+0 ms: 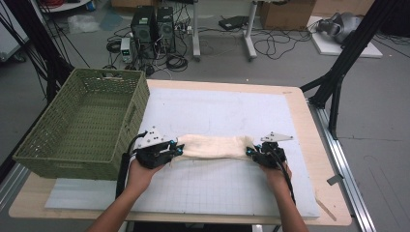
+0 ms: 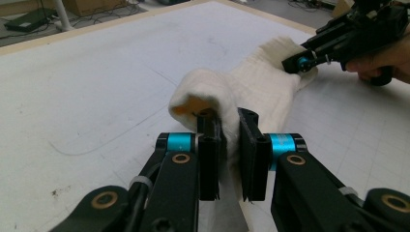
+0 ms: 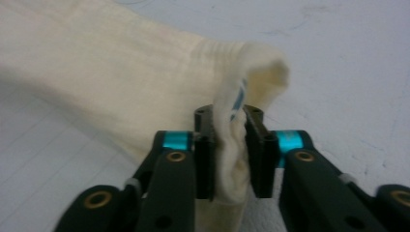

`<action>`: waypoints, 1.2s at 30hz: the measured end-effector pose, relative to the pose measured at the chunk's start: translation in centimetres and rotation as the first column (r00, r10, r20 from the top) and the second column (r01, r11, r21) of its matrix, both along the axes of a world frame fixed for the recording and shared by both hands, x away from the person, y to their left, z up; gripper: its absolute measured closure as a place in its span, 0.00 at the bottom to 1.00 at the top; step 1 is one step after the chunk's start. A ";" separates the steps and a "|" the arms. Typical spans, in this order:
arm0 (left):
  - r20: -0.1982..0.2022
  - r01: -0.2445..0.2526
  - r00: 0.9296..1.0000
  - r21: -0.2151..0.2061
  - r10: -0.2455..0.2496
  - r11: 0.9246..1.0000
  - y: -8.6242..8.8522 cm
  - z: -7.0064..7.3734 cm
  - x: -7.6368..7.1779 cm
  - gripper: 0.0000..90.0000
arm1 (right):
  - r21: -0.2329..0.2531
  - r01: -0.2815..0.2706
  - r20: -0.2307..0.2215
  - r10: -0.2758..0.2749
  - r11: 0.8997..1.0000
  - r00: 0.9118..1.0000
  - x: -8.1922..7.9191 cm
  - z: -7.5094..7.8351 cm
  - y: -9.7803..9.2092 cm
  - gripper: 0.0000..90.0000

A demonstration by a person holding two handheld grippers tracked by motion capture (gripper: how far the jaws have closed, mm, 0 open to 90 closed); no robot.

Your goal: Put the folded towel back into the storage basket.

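High view shows a cream cloth (image 1: 212, 146) on the mat (image 1: 217, 111), near 6 o'clock. The left gripper (image 1: 175, 149) pinches one end and the right gripper (image 1: 251, 151) the other, maybe to stretch it flat. A basket (image 1: 72, 130) waits at 9 o'clock.

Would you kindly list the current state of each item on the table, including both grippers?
Cream cloth: folded into a long band, stretched between the grippers, held at both ends.
Left gripper: shut on the cloth's end.
Right gripper: shut on the other end, fabric bunched between its jaws.
Green basket: upright, empty, at the table's left edge.
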State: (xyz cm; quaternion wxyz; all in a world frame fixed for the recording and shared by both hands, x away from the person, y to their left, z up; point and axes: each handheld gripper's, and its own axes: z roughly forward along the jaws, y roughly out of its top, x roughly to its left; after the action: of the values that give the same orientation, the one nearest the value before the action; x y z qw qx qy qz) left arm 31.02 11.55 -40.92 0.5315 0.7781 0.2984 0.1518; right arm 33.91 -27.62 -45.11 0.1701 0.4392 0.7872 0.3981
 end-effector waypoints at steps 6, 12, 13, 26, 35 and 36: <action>0.018 -0.010 1.000 -0.011 0.010 1.000 0.5 0.3 -0.4 0.89 | -0.003 -0.032 0.051 0.032 0.999 0.998 -0.4 0.7 -0.2 0.92; 0.052 -0.012 0.999 -0.050 0.015 0.999 1.2 1.2 -1.2 0.89 | 0.057 -0.055 0.137 0.047 0.997 0.989 -1.1 2.4 -0.8 0.92; 0.060 -0.010 0.998 -0.052 0.013 0.999 1.3 1.4 -1.3 0.89 | 0.067 -0.056 0.150 0.045 0.996 0.988 -1.1 2.7 -0.9 0.92; 0.135 -0.023 0.990 -0.108 0.037 0.994 3.4 4.1 -3.1 0.89 | 0.118 -0.133 0.279 0.095 0.984 0.956 -1.2 5.7 -0.1 0.92; 0.181 -0.054 0.981 -0.119 0.075 0.991 5.1 5.5 -4.6 0.89 | 0.125 -0.200 0.339 0.148 0.972 0.929 -0.2 7.6 1.3 0.92; 0.183 -0.058 0.980 -0.120 0.080 0.991 5.3 5.6 -4.8 0.89 | 0.129 -0.207 0.337 0.154 0.970 0.929 0.0 7.8 1.6 0.92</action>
State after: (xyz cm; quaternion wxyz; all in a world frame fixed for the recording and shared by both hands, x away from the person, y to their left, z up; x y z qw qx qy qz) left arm 26.23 16.86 -35.31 0.5953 0.7178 0.2821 0.2255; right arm 33.90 -26.07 -37.28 0.2233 0.3056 0.7507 0.5415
